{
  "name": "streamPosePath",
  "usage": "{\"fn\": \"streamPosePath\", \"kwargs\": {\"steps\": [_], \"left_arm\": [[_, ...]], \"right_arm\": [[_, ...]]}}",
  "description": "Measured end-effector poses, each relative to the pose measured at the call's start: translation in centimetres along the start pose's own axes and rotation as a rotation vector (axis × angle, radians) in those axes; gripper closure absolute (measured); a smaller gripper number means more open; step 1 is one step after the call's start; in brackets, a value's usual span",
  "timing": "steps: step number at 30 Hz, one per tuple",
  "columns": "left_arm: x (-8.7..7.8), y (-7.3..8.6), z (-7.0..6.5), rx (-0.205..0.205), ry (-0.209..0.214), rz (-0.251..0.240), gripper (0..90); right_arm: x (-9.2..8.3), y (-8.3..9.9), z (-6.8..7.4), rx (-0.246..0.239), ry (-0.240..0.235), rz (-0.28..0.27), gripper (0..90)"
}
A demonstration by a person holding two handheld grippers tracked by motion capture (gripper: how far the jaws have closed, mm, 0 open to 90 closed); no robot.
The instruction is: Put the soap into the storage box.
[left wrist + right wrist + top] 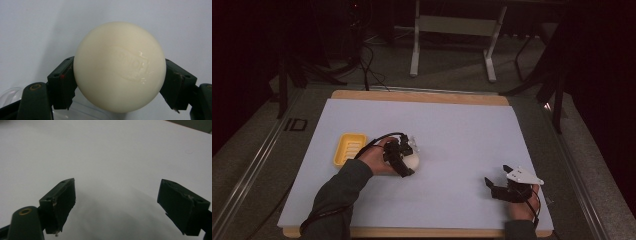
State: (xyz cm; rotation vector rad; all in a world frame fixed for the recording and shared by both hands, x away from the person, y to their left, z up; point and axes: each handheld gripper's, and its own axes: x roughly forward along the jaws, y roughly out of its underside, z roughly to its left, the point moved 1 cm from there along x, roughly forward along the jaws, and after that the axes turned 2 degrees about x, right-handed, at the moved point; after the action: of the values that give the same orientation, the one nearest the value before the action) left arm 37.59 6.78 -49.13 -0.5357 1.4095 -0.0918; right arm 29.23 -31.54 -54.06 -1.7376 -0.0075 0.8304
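High view: the left gripper (404, 159) holds a cream soap bar (412, 161) just above the white table sheet (462, 135), left of centre and just right of the yellow soap dish (348, 148) (which sits toward the left edge). The right gripper (498, 186) rests near the front right corner.

Left gripper view: both jaws press the flanks of the soap bar (119, 66), its embossed face toward the camera.

Right gripper view: jaws stand wide apart over bare sheet (112, 157).

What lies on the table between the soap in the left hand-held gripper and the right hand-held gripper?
Nothing: in the high view, bare white sheet runs from the soap to the right hand-held gripper.
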Motion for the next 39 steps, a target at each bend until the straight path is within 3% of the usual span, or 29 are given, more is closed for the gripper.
{"fn": "streamPosePath", "kwargs": {"steps": [18,39], "left_arm": [[-1.4,0.4,0.5,-0.004,-0.018,-0.006,24.1],[-3.1,1.5,1.4,-0.041,-0.045,-0.023,24.2]], "right_arm": [[0.0,0.0,0.0,0.001,0.000,0.001,15.0],[0.0,0.0,0.0,0.002,0.001,0.003,15.0]]}}
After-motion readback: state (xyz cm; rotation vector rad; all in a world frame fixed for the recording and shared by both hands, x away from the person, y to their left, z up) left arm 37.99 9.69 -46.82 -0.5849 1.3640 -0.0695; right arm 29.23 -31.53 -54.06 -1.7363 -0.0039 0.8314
